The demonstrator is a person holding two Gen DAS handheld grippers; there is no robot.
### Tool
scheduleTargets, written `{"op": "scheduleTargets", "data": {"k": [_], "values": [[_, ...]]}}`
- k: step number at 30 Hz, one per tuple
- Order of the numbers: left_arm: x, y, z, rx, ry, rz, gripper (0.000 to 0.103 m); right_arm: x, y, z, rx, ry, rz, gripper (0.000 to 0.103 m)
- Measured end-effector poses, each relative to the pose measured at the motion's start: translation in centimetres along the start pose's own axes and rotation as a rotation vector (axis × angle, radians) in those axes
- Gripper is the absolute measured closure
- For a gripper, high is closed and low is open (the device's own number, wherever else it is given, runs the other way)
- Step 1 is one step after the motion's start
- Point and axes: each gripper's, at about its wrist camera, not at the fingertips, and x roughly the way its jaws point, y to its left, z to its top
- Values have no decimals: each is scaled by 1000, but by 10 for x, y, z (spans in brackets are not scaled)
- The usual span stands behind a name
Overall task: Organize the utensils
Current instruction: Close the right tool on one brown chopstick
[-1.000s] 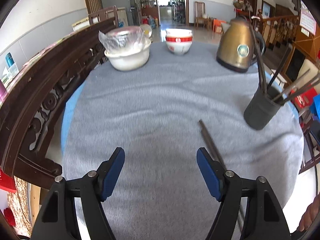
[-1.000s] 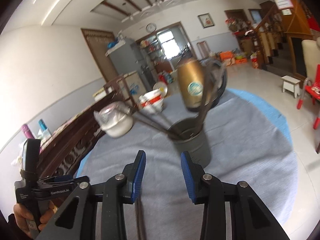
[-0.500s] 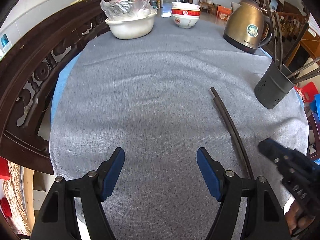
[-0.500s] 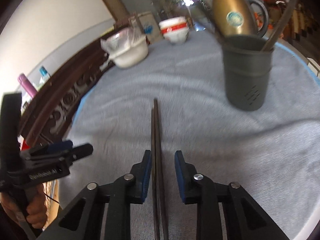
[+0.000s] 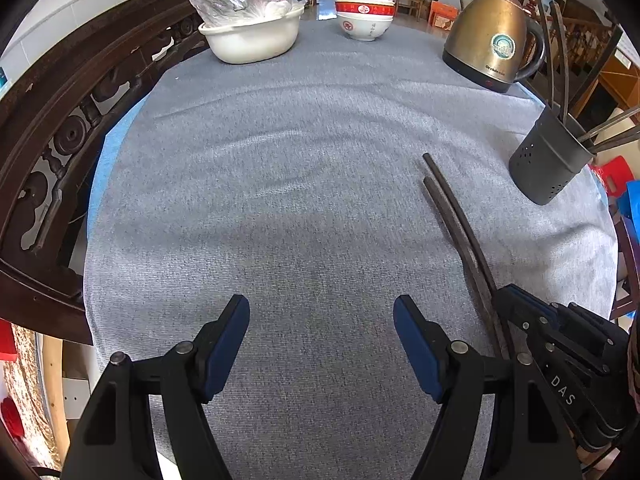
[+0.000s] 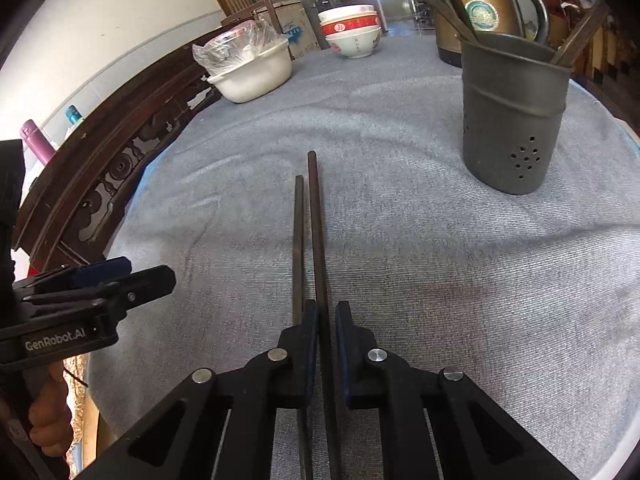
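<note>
Grey cloth table [image 5: 304, 208]. Right gripper [image 6: 327, 320] nearly closed around chopsticks [image 6: 316, 224], contact unclear; left gripper [image 5: 322, 320] wide, empty. Thin, stiff, slippery: grip mid-shaft.

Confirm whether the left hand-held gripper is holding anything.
No: the left hand-held gripper is wide open over bare grey cloth, with nothing between its blue pads.

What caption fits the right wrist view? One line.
Right gripper closed around one of two dark chopsticks beside the grey perforated utensil holder.
</note>
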Motion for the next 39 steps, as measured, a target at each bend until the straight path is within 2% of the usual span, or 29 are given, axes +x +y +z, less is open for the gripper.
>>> {"op": "scheduleTargets", "data": {"k": [5, 8, 11, 23, 30, 39], "values": [[0, -3, 0, 6, 4, 1, 28, -4, -7, 0, 19, -15, -30, 93], [0, -4, 0, 5, 6, -1, 28, -3, -19, 0, 42, -6, -80, 93], [0, -6, -1, 11, 6, 0, 28, -6, -32, -2, 97, -8, -35, 95], [-3, -16, -5, 46, -1, 9, 28, -27, -53, -1, 187, -67, 101, 90], [-4, -24, -4, 64, -9, 22, 28, -30, -56, -3, 196, -75, 108, 90], [-7, -34, -4, 86, -9, 30, 28, -26, -52, -7, 169, -41, 102, 90]]}}
